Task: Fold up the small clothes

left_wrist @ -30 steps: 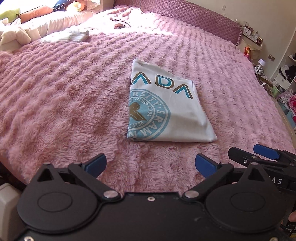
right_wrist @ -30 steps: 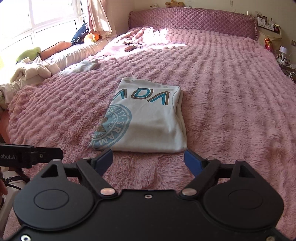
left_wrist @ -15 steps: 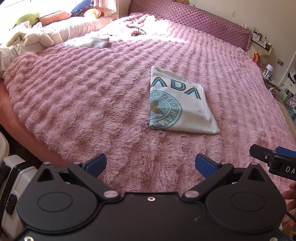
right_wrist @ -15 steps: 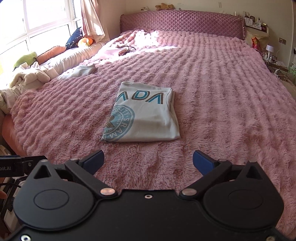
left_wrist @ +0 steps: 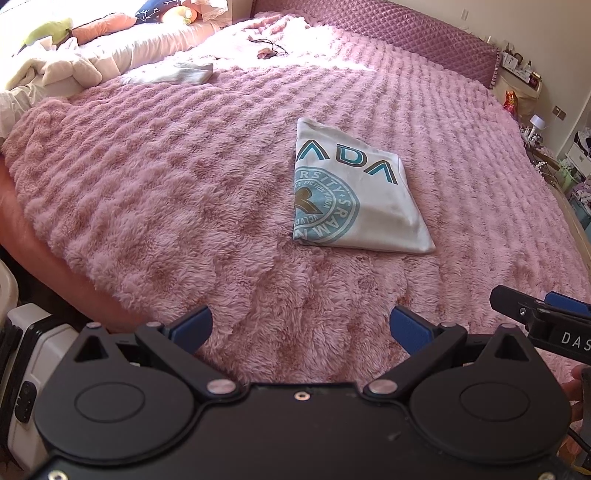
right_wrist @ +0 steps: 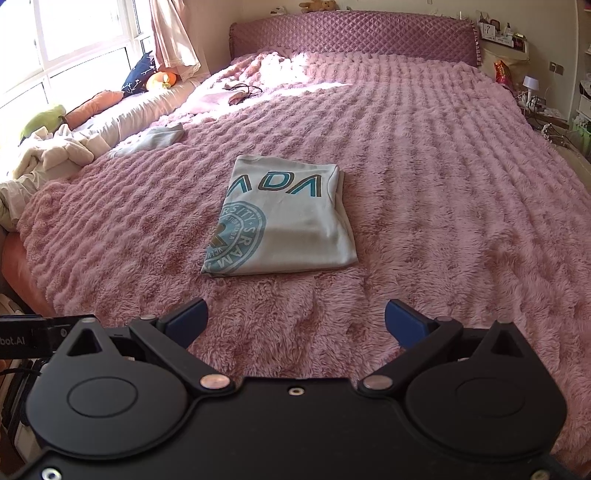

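Since the shirt [right_wrist: 284, 229] ahead of our spread, empty right gripper [right_wrist: 295, 325] looks soft and floppy, we'd pinch its layered near edge.

cut off: right gripper [left_wrist: 546, 314] at frame edge | unreadable: shelf items [right_wrist: 498, 31] too small

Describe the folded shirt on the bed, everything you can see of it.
The shirt is pale, soft-looking cloth, folded into a flat, roughly rectangular packet. Its top face shows teal and brown block letters and part of a round teal seal cut off at the fold. It lies flat in the middle of the fluffy pink blanket, layered edges showing on one side. Only the blanket touches it; neither claw does.
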### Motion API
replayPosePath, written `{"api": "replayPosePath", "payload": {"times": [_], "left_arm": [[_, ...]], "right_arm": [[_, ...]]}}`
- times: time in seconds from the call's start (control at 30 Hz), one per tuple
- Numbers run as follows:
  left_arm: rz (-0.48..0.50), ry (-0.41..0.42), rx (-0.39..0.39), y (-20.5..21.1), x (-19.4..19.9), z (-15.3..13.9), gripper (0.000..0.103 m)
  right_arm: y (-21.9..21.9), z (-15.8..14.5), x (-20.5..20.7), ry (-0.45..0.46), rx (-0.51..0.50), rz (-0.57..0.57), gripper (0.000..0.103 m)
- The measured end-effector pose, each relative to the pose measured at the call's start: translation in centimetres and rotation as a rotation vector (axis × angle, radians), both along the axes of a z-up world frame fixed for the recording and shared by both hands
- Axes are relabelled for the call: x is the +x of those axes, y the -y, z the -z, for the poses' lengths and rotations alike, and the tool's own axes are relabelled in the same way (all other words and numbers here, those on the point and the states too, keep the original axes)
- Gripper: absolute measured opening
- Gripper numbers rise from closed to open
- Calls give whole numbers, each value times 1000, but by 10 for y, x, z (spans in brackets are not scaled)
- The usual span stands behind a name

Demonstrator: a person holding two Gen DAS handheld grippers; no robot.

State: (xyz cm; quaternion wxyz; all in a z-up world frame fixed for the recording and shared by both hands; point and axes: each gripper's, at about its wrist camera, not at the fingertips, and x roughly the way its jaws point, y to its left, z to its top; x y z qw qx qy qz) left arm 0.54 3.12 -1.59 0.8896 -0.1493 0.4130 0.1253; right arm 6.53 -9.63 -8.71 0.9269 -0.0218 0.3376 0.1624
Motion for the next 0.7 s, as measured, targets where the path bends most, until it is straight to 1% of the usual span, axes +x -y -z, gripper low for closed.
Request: {"api": "replayPosePath", "payload": {"times": [0.43,0.7], "left_arm": [[-3,-47,20,1,5,5,103],[-5,-52,23,-1,5,4,103]], "right_arm": [[0,3,1,-10,-19,0,103],[3,5,1,-16,-17,11,103]]}}
